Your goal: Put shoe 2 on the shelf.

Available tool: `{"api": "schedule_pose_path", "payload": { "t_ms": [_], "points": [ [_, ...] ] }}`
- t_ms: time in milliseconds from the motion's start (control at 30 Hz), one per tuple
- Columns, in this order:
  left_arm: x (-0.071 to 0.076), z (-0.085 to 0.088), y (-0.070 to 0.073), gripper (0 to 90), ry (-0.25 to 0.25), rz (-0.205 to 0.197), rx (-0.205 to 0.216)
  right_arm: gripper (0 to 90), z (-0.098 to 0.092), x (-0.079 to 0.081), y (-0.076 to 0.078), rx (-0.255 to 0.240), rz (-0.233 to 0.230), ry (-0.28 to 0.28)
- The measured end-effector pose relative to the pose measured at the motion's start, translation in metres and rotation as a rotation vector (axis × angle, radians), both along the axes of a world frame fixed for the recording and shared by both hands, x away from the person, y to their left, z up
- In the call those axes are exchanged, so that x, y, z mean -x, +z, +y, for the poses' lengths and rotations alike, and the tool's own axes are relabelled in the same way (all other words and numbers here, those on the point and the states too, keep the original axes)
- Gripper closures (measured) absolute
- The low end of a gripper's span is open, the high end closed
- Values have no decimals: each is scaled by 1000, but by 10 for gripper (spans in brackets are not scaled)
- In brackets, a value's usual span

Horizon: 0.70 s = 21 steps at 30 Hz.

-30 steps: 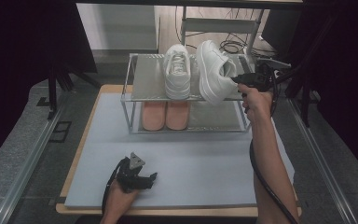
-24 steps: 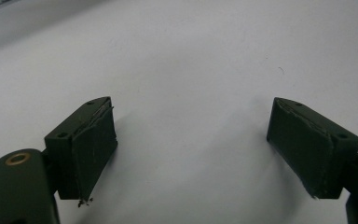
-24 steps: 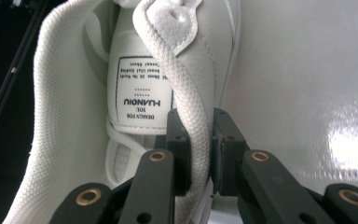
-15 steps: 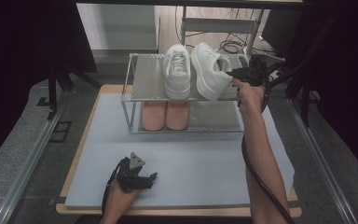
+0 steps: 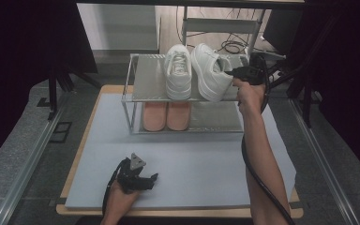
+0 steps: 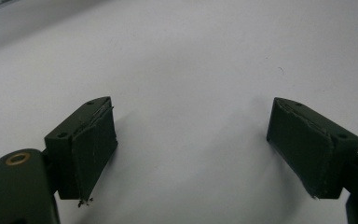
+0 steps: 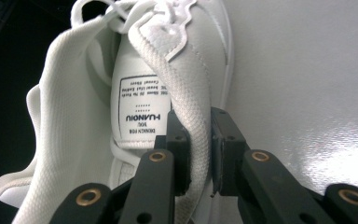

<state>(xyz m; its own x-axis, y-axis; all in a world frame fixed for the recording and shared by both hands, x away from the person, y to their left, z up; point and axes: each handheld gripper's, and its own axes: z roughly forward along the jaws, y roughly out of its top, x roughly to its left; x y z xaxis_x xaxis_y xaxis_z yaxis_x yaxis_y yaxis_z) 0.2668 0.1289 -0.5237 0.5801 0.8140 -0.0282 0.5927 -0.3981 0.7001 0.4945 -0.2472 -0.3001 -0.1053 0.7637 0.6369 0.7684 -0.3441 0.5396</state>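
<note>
Sneaker (image 5: 211,72) now sits lower and more level than a second ago, tilted over the top shelf (image 5: 150,84) at 3 o'clock of its mate (image 5: 178,70). Your right gripper (image 7: 193,154) pinches its collar; left gripper (image 6: 191,149) rests wide, empty. Placement nearly complete.

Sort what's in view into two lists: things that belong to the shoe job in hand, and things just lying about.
Part of the job:
- tilted white shoe
- right hand-held gripper, clamped on its collar
- upright white shoe
- metal rack

Just lying about:
- pink shoes on the lower shelf
- left hand-held gripper, open, on the grey mat
</note>
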Motion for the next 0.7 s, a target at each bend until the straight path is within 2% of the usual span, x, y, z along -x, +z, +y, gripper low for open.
{"api": "schedule_pose_path", "payload": {
  "t_ms": [100,267,500,700],
  "points": [
    [0,0,0,155,-1,0,0,799,-3,2,4,30,-5,-14],
    [0,0,0,155,-1,0,0,796,-9,4,6,41,-13,-41],
    [0,0,0,155,0,0,-1,736,7,3,5,86,-39,-54],
    [0,0,0,156,1,1,1,632,13,3,5,61,-62,-30]
  ]
}}
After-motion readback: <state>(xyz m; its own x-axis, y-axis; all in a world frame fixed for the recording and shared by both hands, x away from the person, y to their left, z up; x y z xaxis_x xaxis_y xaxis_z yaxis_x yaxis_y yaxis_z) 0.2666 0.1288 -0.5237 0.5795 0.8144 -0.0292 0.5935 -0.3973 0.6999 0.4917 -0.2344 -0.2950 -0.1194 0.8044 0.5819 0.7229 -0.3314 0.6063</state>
